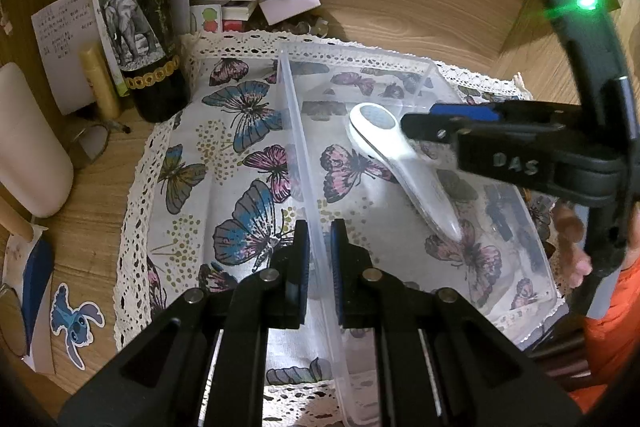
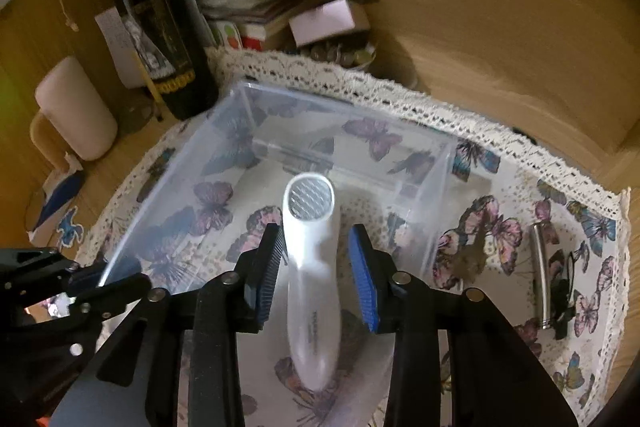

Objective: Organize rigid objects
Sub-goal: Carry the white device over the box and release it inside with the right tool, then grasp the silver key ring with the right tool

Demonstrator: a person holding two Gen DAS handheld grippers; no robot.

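Left gripper (image 1: 319,263) clamped clear bin's (image 2: 438,211) side wall, jaws nearly closed on it. Right gripper (image 2: 316,275) stood open – white brush (image 2: 314,267) lay between its fingers, untouched, on bin floor. Metal clip (image 2: 542,275) sat outside, near cloth's (image 2: 500,143) right edge.

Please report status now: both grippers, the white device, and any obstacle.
Left gripper straddles the bin wall, jaws barely apart. Right gripper open around the white device, inside the bin. No obstacle seen.
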